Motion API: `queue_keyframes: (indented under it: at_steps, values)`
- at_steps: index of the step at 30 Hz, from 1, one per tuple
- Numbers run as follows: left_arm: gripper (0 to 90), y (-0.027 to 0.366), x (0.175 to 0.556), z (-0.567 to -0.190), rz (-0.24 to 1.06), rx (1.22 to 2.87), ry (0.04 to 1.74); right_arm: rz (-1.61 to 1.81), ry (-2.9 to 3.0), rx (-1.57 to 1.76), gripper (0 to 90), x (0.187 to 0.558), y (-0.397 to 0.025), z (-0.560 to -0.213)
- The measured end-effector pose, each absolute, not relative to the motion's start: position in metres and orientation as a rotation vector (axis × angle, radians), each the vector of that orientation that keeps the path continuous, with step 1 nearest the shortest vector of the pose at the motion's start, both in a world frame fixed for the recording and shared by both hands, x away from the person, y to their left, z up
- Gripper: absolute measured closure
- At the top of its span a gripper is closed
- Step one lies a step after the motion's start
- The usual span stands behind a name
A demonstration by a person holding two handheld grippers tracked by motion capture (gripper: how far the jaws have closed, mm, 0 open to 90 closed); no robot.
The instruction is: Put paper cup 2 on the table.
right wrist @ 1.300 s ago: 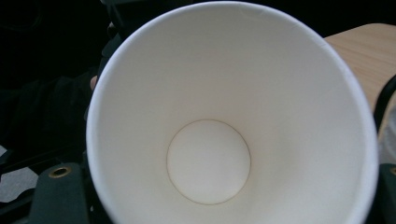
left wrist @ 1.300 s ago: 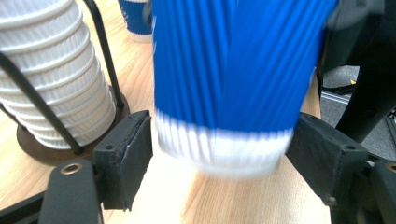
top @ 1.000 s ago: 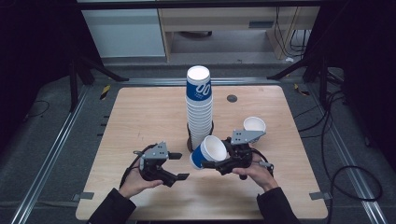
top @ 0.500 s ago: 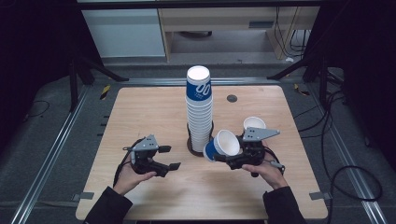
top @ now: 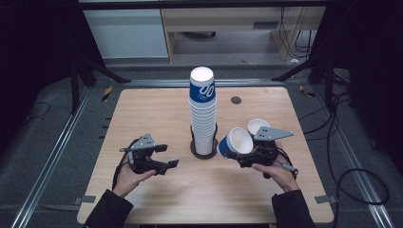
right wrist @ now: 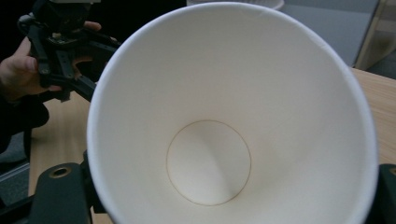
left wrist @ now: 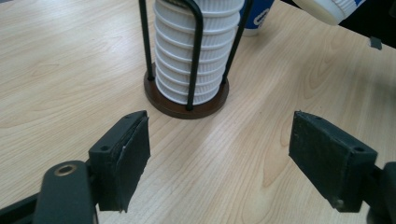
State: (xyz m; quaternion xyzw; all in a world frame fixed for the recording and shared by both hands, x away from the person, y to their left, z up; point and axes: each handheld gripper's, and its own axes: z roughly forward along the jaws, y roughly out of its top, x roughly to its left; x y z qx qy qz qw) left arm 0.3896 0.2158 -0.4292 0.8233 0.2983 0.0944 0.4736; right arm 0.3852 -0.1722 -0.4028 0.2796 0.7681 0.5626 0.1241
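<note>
A tall stack of white paper cups (top: pixel 203 114), its top one blue-banded, stands in a wire holder with a brown base (top: pixel 193 148) at the table's centre. Just right of it, my right gripper (top: pixel 237 153) is shut on a blue-and-white paper cup (top: pixel 236 141) lying on its side. In the right gripper view its white inside (right wrist: pixel 210 163) faces the camera. Left of the stack, my left gripper (top: pixel 167 156) is open and holds nothing. In the left gripper view, its pads (left wrist: pixel 133 140) frame the holder base (left wrist: pixel 163 100) and the lower cups (left wrist: pixel 175 60).
Another cup (top: pixel 257 126) stands upright behind the right gripper. A small dark round fitting (top: pixel 236 99) sits in the wooden table (top: pixel 142 109) at the back right. Metal rails run along both table sides. The person's left hand (right wrist: pixel 18 70) shows in the right gripper view.
The right gripper has carried the cup to the right, away from the stack's foot. The left gripper has drawn back to the left and slightly farther up the table.
</note>
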Motion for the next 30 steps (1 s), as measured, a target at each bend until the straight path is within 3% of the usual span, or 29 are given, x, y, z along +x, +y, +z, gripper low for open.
queue_keyframes:
  at_steps: [30]
  values:
    - [19.9, 0.230, 0.393, -0.428, 0.292, 1.988, 0.799, 1.236, 2.193, 1.088, 21.0, 0.371, -0.220, -0.414]
